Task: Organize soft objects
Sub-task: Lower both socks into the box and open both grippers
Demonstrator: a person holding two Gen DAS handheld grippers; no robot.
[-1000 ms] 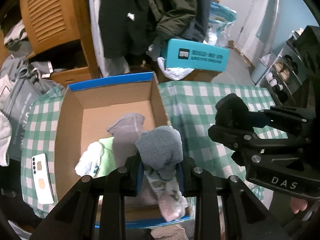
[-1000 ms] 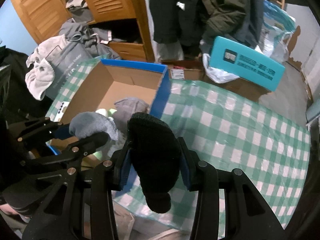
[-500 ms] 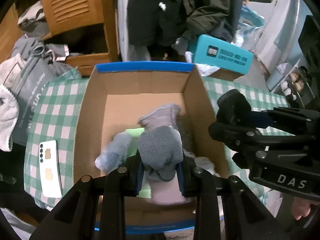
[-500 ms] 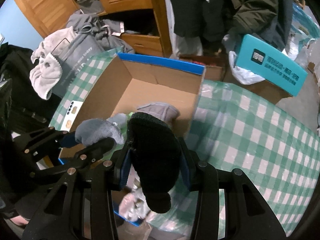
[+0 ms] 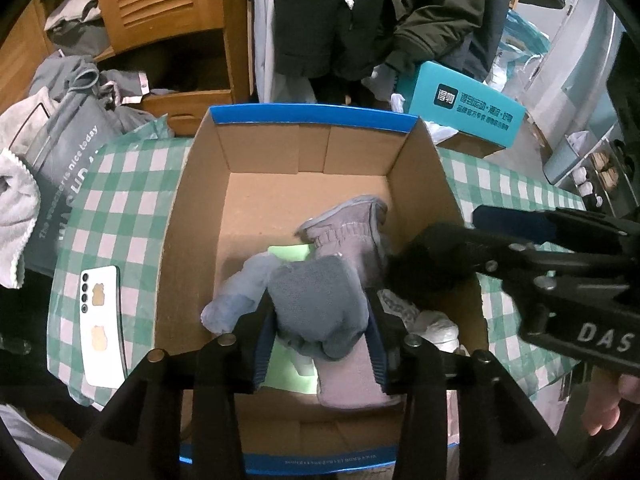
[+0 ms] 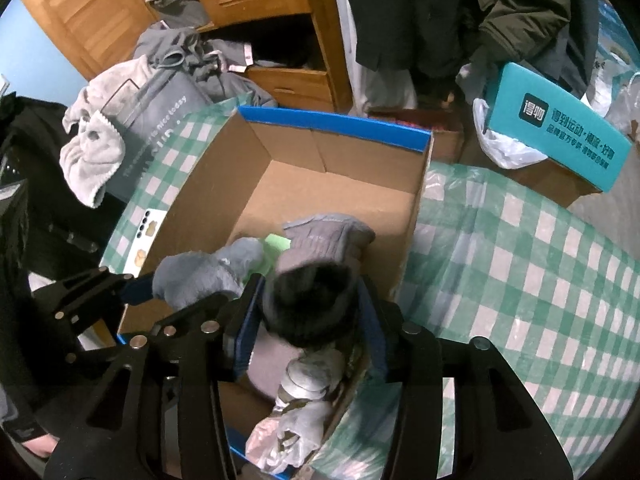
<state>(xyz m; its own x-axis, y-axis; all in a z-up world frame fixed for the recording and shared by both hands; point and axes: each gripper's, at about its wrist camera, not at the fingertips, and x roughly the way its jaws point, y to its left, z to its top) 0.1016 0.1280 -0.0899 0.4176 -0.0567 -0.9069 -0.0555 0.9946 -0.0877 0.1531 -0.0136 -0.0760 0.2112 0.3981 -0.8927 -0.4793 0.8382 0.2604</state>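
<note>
An open cardboard box [image 5: 260, 152] with a blue rim stands on a green checked tablecloth [image 6: 520, 280]. In it lie a grey glove [image 5: 348, 220], a light blue sock [image 5: 244, 292], a green piece [image 5: 288, 252] and a plastic-wrapped bundle [image 6: 296, 412]. My left gripper [image 5: 320, 320] hangs over the box. Its jaws are opening, and the pads still touch a rolled grey sock [image 5: 316, 304] between them. My right gripper [image 6: 312, 308] is beside it over the box's right side. Its jaws are opening too, and a blurred black knit piece [image 6: 312, 304] sits loose between them.
A white phone [image 5: 100, 320] lies on the cloth left of the box. A grey bag [image 5: 68, 168] and a pale towel [image 5: 16, 208] hang off the table's left edge. A teal carton [image 5: 464, 108], dark hanging coats and a wooden wardrobe stand behind.
Both grippers moved left and down, from over the cloth and box edge to over the box. Both pairs of jaws have widened, and the black piece has slumped shorter between the right pads.
</note>
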